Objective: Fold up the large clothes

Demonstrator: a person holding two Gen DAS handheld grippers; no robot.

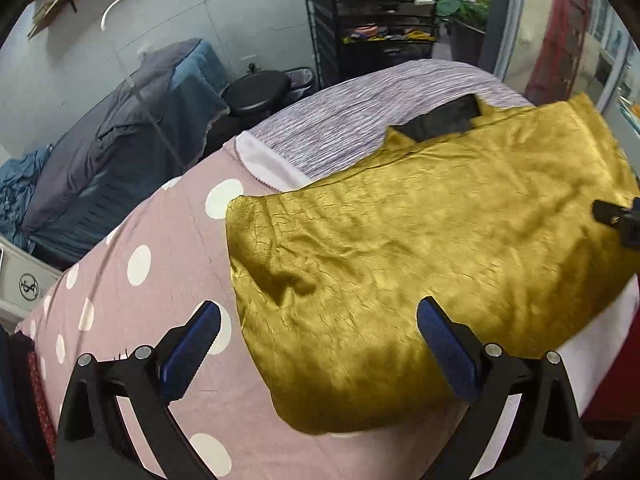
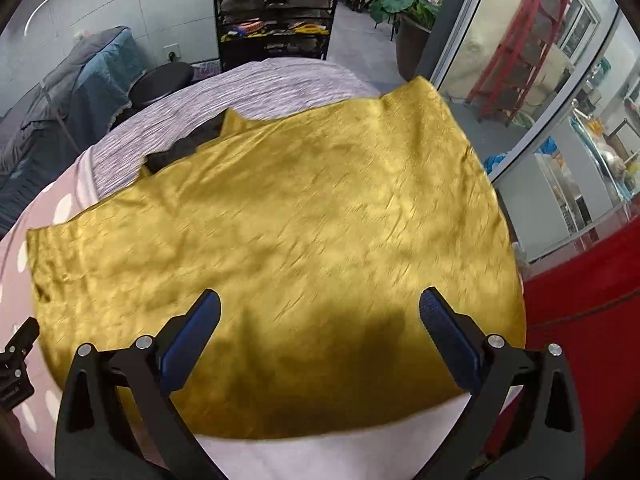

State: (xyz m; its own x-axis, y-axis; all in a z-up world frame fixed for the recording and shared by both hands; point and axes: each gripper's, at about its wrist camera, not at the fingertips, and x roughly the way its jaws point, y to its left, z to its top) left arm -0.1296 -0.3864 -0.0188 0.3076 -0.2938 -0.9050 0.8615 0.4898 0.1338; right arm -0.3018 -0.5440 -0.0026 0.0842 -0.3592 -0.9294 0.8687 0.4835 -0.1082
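A large mustard-gold garment (image 1: 420, 248) lies spread flat on a bed, with a dark lining showing at its far collar (image 1: 440, 120). It fills the right wrist view (image 2: 280, 220) too. My left gripper (image 1: 318, 316) is open and empty, hovering over the garment's near left corner. My right gripper (image 2: 320, 308) is open and empty, hovering over the garment's near edge. Part of the right gripper shows at the right edge of the left wrist view (image 1: 620, 220). Part of the left gripper shows at the left edge of the right wrist view (image 2: 16, 356).
The bed has a pink polka-dot cover (image 1: 160, 280) and a striped grey-purple blanket (image 1: 360, 112) at the far end. A black stool (image 1: 258, 92), a black shelving cart (image 1: 372, 28) and piled grey-blue bedding (image 1: 120, 140) stand beyond. A red surface (image 2: 580, 320) borders the bed on the right.
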